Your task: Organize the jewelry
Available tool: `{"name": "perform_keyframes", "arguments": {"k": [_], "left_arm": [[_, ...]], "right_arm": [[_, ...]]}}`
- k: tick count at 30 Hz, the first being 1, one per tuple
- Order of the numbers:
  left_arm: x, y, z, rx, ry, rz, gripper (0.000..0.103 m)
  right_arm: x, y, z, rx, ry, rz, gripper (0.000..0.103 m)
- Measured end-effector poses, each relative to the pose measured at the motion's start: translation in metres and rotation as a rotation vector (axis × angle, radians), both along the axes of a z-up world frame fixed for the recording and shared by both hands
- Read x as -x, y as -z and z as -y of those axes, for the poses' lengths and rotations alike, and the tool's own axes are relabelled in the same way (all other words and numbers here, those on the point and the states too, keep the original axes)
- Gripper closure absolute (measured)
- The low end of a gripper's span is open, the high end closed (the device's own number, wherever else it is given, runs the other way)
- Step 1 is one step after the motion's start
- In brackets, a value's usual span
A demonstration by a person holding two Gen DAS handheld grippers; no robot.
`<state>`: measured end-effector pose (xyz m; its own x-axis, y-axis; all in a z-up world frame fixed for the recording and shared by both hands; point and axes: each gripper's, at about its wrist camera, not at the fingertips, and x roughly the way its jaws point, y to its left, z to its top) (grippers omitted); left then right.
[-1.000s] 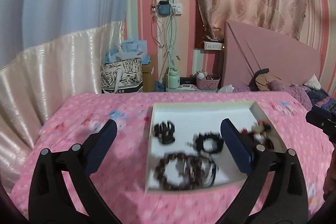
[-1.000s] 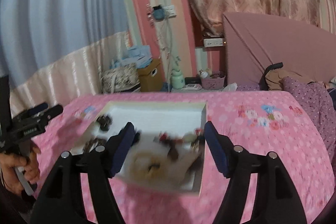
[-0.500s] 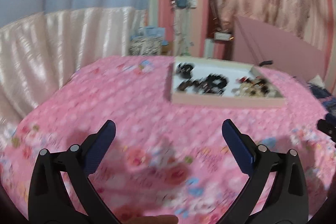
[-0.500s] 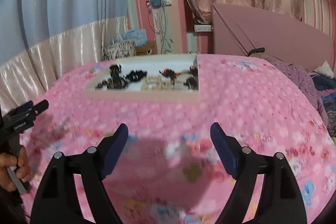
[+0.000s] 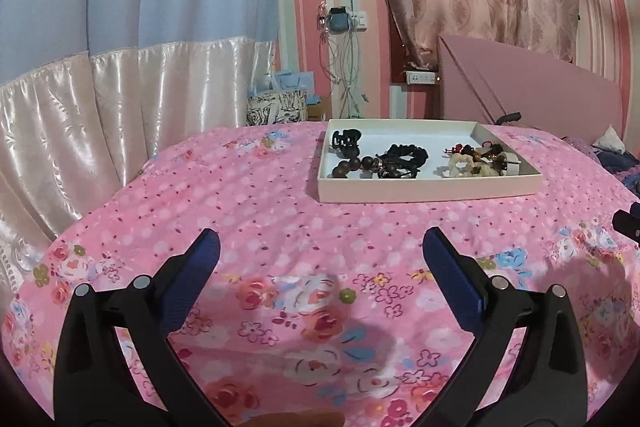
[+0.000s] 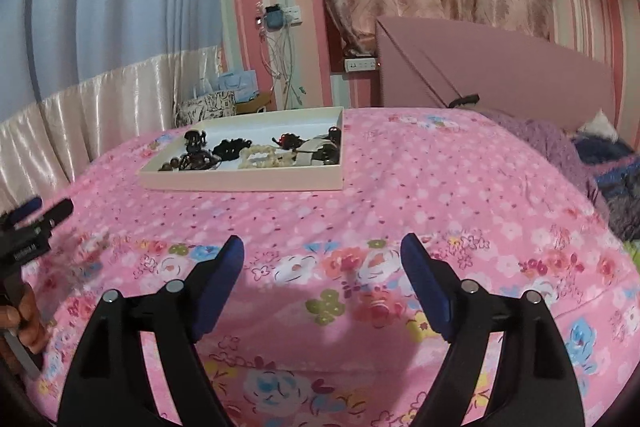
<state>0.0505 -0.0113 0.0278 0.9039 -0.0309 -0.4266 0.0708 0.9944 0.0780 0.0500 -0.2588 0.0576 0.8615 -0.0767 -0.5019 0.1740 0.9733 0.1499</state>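
Note:
A shallow cream tray [image 5: 428,191] [image 6: 240,182] lies on the pink floral bedspread, far ahead of both grippers. Inside it are a black claw clip [image 5: 345,139], dark wooden beads [image 5: 349,167], a black scrunchie [image 5: 408,154], a cream bead bracelet [image 5: 460,165] [image 6: 262,155] and small red and brown pieces [image 5: 486,150]. My left gripper [image 5: 320,247] stands open over the near bedspread with nothing between its fingers. Held low over the spread, my right gripper [image 6: 322,251] is open and empty as well. The left gripper's tips [image 6: 40,213] show at the left edge of the right wrist view, held by a hand [image 6: 24,319].
The pink bedspread [image 5: 248,211] fills the foreground. A pink headboard [image 5: 528,91] and purple bedding [image 6: 552,143] lie to the right. Satin curtains [image 5: 120,99], a patterned bag [image 5: 276,109] and a socket with hanging cables [image 5: 344,27] stand behind the bed.
Both grippers have pulled back and down from right over the tray to the near part of the bed. The tray now sits far ahead. The right jaws stand a little wider.

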Motion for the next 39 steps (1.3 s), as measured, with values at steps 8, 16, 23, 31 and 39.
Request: {"name": "perform_keyframes", "arguments": {"k": [8,16,23,31,39], "left_arm": [[0.001,0.002,0.003,-0.017,0.002,0.002,0.003],[0.006,0.001,0.001,-0.008,-0.009,0.024,0.003],[0.007,0.001,0.000,0.004,0.006,0.025,0.003],[0.009,0.000,0.001,0.003,0.015,0.037,0.003],[0.010,0.000,0.001,0.004,0.017,0.046,0.003]], "right_arm": [[0.004,0.000,0.001,-0.009,0.007,0.024,0.011],[0.003,-0.001,-0.007,0.041,0.012,0.018,0.011],[0.004,-0.002,-0.008,0.053,0.020,0.018,0.010],[0.003,-0.001,-0.008,0.052,0.034,0.013,0.010],[0.003,0.001,-0.005,0.050,0.035,0.005,0.010]]}}
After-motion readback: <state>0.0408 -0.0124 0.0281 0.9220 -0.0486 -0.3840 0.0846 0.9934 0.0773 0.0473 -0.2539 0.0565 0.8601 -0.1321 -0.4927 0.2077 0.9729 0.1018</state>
